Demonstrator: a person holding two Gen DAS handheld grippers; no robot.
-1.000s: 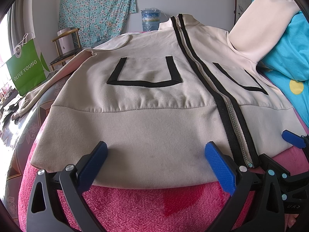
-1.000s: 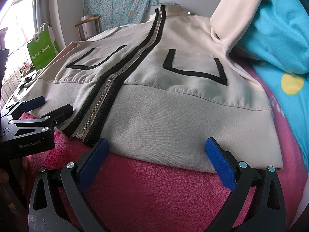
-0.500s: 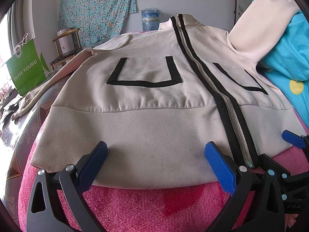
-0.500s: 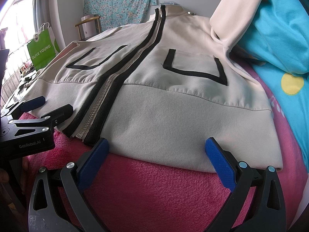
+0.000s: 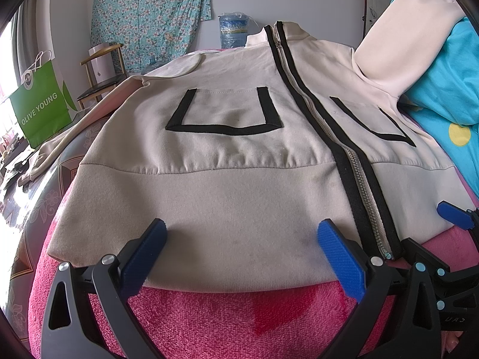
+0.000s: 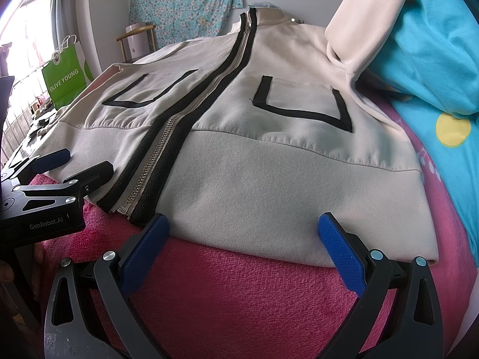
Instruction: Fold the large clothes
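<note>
At blanket's [image 5: 209, 323] near edge, our left gripper [image 5: 239, 257] and right gripper [image 6: 242, 248] gape wide over jacket [image 5: 227, 155] hem; next, probably pinch it

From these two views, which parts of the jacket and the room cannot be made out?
- Jacket back and lining: both views, hidden against the pink blanket.
- Left sleeve end: left view, lost in window glare.
- Right sleeve cuff: right view, cut off by the top edge.
- Water bottle label: left view, too small to read.
</note>
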